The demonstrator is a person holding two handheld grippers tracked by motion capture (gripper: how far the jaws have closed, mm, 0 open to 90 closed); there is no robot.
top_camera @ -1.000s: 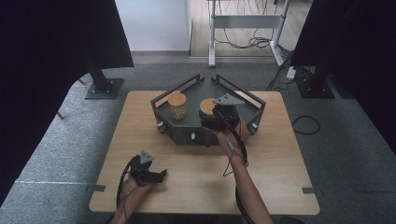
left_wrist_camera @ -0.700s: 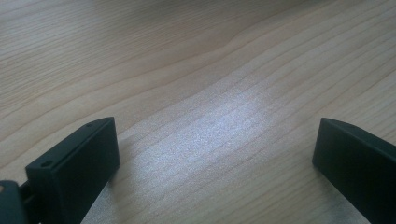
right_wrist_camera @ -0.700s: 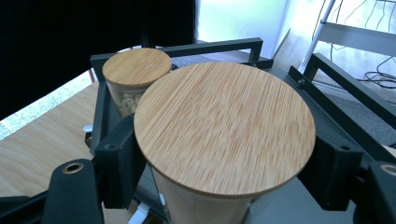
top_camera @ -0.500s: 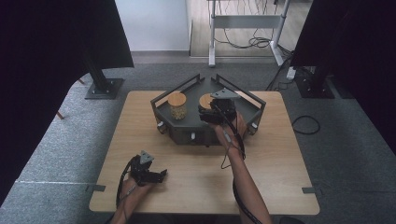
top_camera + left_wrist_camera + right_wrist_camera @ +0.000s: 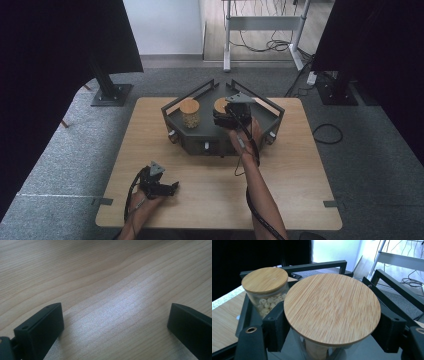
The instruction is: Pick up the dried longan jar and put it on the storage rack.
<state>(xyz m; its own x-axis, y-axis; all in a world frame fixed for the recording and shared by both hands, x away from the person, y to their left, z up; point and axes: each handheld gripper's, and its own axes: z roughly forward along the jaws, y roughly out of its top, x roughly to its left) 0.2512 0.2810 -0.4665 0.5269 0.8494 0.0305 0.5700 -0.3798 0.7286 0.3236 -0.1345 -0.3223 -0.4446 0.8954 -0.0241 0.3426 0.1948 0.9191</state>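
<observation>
My right gripper (image 5: 333, 330) is shut on a glass jar with a round wooden lid (image 5: 332, 307), its jaws pressed against the glass just under the lid. From above, this jar (image 5: 220, 105) is over the right half of the dark tray (image 5: 220, 144); I cannot tell whether it rests on the tray floor. A second lidded jar (image 5: 265, 281) with pale round pieces inside stands in the tray's left half (image 5: 190, 113). My left gripper (image 5: 169, 188) lies near the table's front left, its jaws open (image 5: 115, 325) over bare wood.
The tray has raised black frame bars (image 5: 317, 265) along its back and sides and small knobs on its front wall. The wooden table (image 5: 295, 165) is ringed by grey floor, black stands and cables. The right gripper's cable runs along the forearm.
The right gripper has carried its jar away from the person, deeper over the tray. The left gripper has stayed where it was.
</observation>
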